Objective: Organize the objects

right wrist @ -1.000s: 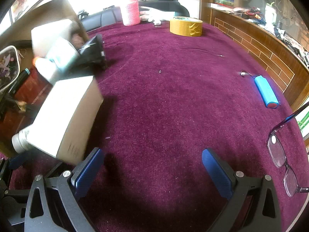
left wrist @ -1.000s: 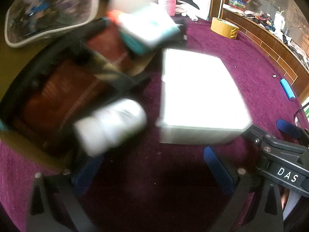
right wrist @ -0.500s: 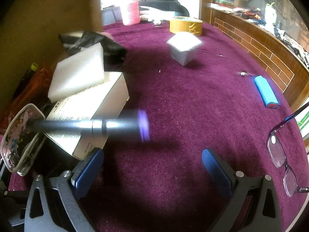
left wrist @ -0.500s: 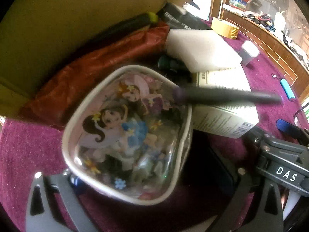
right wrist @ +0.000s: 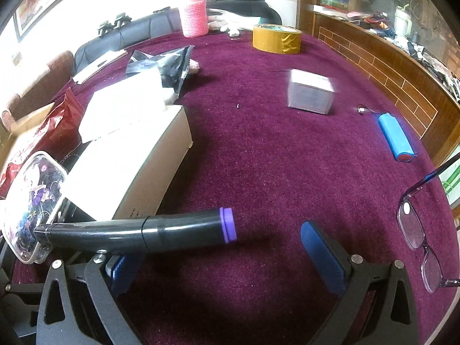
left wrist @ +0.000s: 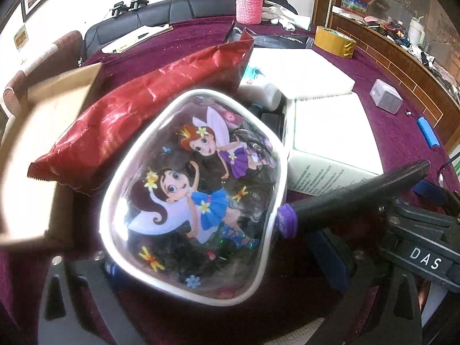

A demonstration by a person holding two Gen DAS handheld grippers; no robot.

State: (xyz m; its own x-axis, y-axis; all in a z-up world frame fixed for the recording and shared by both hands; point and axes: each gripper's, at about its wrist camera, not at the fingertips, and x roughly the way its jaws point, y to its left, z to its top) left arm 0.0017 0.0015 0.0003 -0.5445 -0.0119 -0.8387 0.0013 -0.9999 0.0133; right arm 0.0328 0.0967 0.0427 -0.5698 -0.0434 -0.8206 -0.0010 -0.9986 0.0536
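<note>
A clear pouch printed with cartoon fairies [left wrist: 195, 195] lies on the maroon table, over the gap of my left gripper [left wrist: 221, 261], which is open; the pouch hides most of its left finger. A black marker with a purple band [right wrist: 149, 231] rests against the pouch and across the left finger of my right gripper [right wrist: 224, 261], also open and holding nothing. Behind the pouch lie a red foil bag [left wrist: 138, 109], a white carton [right wrist: 126, 169] with a white foam slab [right wrist: 123, 109] on it, and a black bag [right wrist: 166, 63].
A blurred cardboard box [left wrist: 43, 143] hangs at the left. A small grey box [right wrist: 310, 95], a blue battery pack [right wrist: 395, 136], glasses [right wrist: 417, 227], a tape roll [right wrist: 276, 38] and a pink bottle [right wrist: 195, 17] are spread over the table's right and far side.
The pile has spilled from the cardboard box onto the table and settled. The pouch and marker ended near my grippers, the small grey box rolled right, and the cardboard box swung away left.
</note>
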